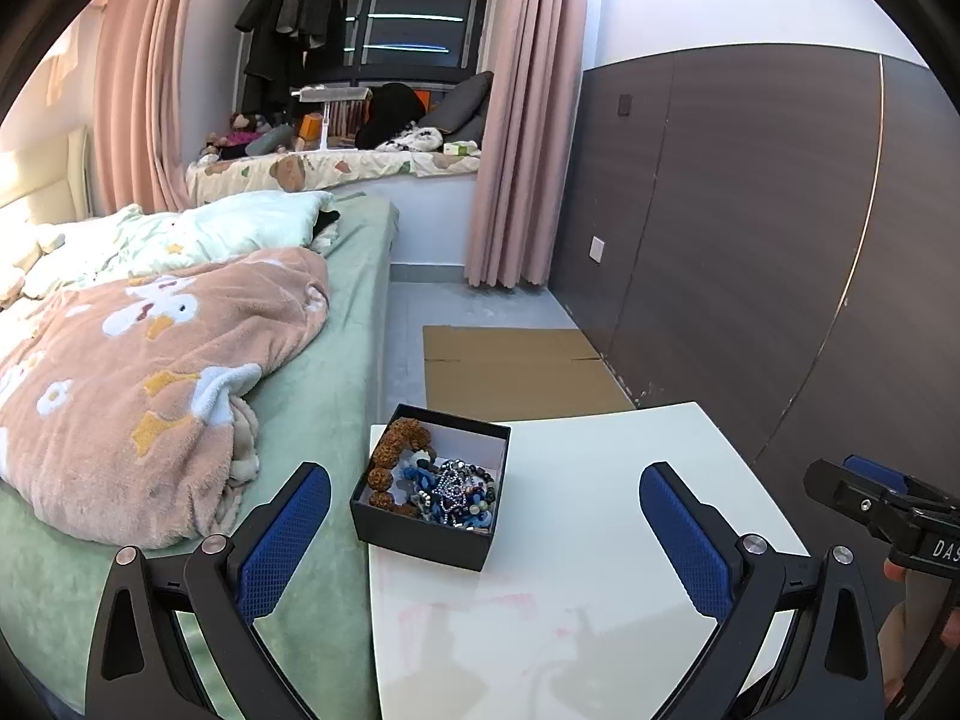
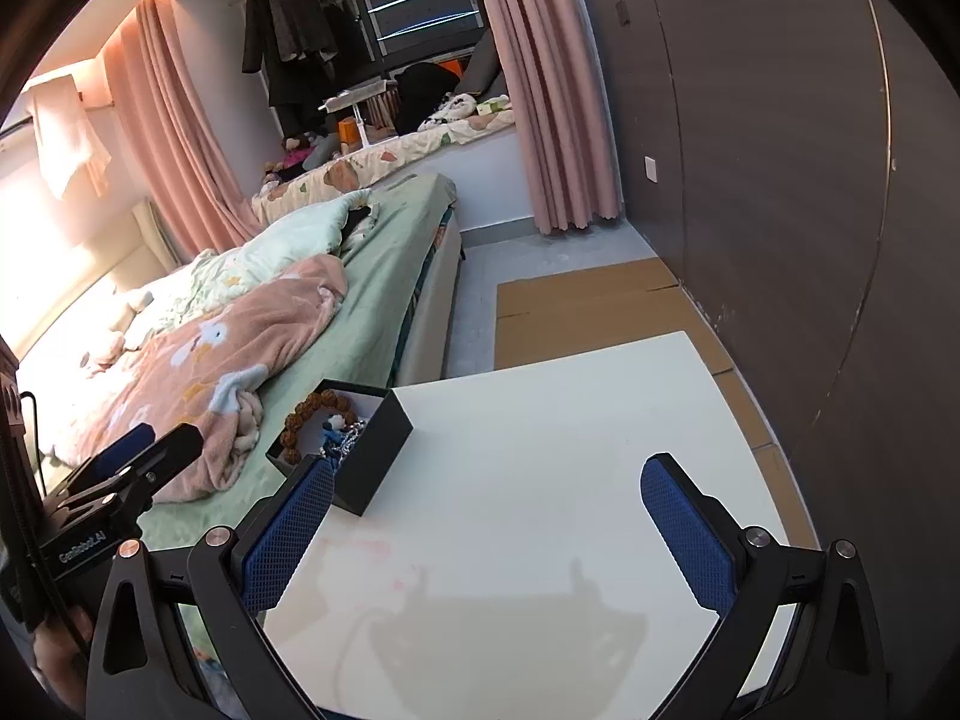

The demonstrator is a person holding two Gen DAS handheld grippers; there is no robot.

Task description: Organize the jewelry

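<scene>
To the left of both your grippers runs the bed (image 1: 312, 360), with a pink blanket (image 1: 150, 384) heaped on it beside the left gripper's left jaw. Ahead and to the right of the jaws stands the dark wardrobe (image 1: 750, 228), and flat cardboard (image 1: 516, 369) lies on the floor beyond the table's far edge.

The white table (image 1: 600, 540) spreads beneath both pairs of jaws. Your left gripper (image 1: 485, 537) hovers over its near left part with the jaws spread wide and nothing between them. Your right gripper (image 2: 487, 531) hangs over the table's middle, jaws likewise wide apart and holding nothing.

The black jewelry box (image 1: 429, 486) sits on the table's far left corner, lid off. In the left wrist view it lies just ahead of the jaws, closer to the left finger than the right. In the right wrist view it sits just beyond the left fingertip, which hides its near corner.

Inside the box, a brown bead bracelet (image 1: 393, 459) curls along the left side, and a tangle of blue and dark beads (image 1: 453, 489) with what may be a silver chain fills the right part.
</scene>
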